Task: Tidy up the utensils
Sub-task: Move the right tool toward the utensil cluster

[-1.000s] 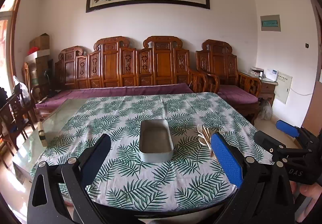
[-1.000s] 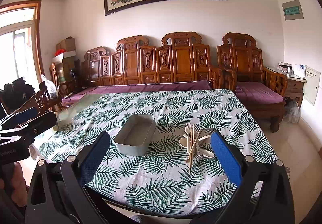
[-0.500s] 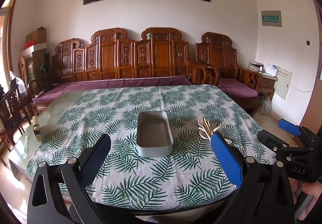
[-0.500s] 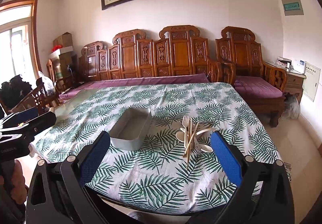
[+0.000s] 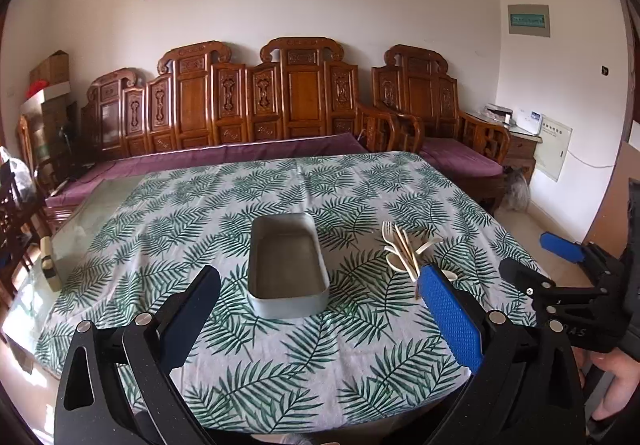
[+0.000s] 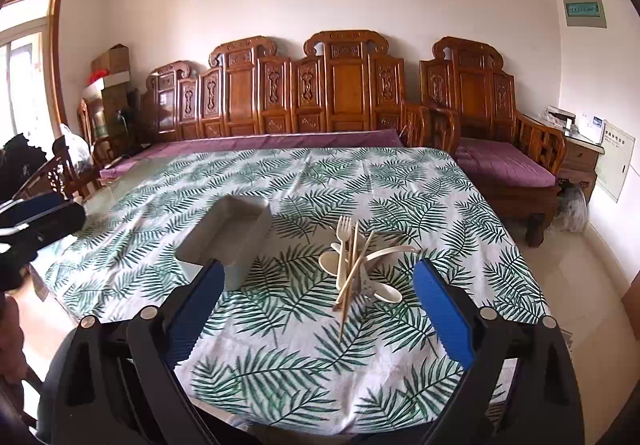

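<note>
- the left gripper (image 5: 320, 301) is hovering over the table's near edge, fingers spread wide, holding nothing.
- the right gripper (image 6: 320, 297) is hovering likewise, fingers spread.
- cream utensils (image 6: 356, 265) are lying piled on the leaf-print tablecloth (image 6: 280, 357), just right of the grey rectangular tin (image 5: 286, 265).
</note>
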Tool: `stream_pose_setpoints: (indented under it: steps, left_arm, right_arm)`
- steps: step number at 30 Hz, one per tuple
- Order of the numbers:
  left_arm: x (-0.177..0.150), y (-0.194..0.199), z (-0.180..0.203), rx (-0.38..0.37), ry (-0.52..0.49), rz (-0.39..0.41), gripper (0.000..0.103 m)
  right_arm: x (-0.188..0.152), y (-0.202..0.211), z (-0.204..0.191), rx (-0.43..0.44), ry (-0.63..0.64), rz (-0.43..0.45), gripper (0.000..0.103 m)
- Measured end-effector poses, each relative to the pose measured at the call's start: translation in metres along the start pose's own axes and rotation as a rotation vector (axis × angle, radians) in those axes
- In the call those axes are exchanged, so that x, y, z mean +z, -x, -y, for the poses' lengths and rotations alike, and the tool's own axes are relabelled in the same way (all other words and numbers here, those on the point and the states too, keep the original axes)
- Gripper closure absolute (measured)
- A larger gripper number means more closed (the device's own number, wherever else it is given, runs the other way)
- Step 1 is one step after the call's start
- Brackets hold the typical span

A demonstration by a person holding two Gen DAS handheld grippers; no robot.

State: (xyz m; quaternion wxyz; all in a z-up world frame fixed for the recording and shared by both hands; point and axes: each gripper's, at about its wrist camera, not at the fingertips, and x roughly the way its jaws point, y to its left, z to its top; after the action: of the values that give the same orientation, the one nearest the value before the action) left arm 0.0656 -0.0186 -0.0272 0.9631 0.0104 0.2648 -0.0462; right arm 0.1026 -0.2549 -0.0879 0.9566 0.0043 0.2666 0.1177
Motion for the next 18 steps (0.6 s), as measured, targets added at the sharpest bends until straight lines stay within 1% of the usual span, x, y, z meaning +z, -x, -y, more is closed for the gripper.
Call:
stream_pose_setpoints:
  steps: [5, 7, 12, 15, 18]
  left_arm:
    - [0.007, -0.029, 0.007, -0.027, -0.029, -0.031, 0.007]
    - [0.009, -0.039, 0.009, -0.050, -0.026, -0.047, 0.007]
    - [0.016, -0.072, 0.021, -0.085, -0.037, -0.064, 0.007]
    - [0.016, -0.090, 0.027, -0.097, -0.052, -0.084, 0.007]
    - [0.015, -0.112, 0.032, -0.116, -0.061, -0.113, 0.007]
  right_arm:
    - [-0.001, -0.030, 0.013, -0.022, 0.024, -0.030, 0.014]
    - [0.000, -0.049, 0.020, -0.029, 0.023, -0.057, 0.019]
    - [0.002, -0.085, 0.040, -0.051, 0.031, -0.110, 0.028]
    - [0.003, -0.110, 0.055, -0.042, 0.017, -0.153, 0.034]
    - [0.001, -0.139, 0.073, -0.031, -0.012, -0.215, 0.040]
